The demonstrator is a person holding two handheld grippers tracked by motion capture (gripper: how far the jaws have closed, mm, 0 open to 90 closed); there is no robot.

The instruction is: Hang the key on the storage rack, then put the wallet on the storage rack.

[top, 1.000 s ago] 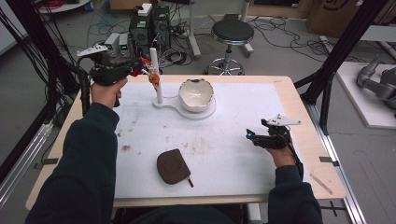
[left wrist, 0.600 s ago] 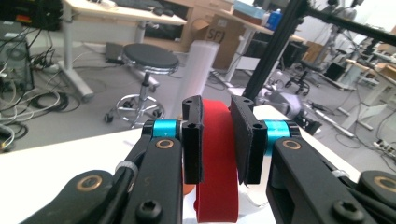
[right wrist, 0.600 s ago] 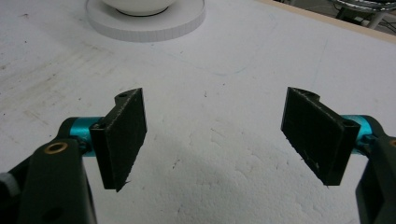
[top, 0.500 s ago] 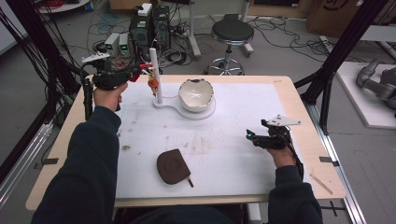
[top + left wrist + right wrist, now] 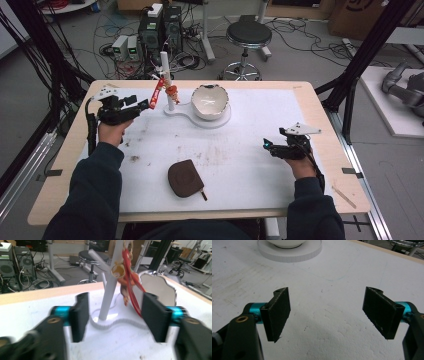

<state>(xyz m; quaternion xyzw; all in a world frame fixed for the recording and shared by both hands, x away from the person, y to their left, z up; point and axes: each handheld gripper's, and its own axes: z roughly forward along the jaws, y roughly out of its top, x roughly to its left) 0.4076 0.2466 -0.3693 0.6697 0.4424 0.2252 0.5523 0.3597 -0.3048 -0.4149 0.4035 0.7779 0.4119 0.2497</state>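
At the far left of the table [image 5: 65, 165], the left gripper [image 5: 142, 104] is held above the white mat [image 5: 240, 150] and points toward the white stand [image 5: 167, 80]. In the left gripper view its jaws are wide apart and hold nothing; the stand's post [image 5: 110, 287] rises between them farther off. A red strap [image 5: 156, 94] hangs from the stand and reaches toward the gripper's tip. In the left gripper view the strap [image 5: 131, 282] looks like a thin glossy red loop that runs down just beside the right jaw; I cannot tell if it touches the jaw. An orange figure [image 5: 126, 287] and a small yellowish ring [image 5: 118, 270] hang with it on the post.

The stand has a flat white base [image 5: 200, 116], and on the round part sits a white bowl [image 5: 210, 100] with a wavy rim. Nearer the person, a dark brown pouch [image 5: 185, 177] lies flat on the mat, well apart from both grippers.

At the right, the right gripper [image 5: 267, 146] rests low over the mat. Its jaws are spread open, with only the bare mat [image 5: 329, 302] between them.
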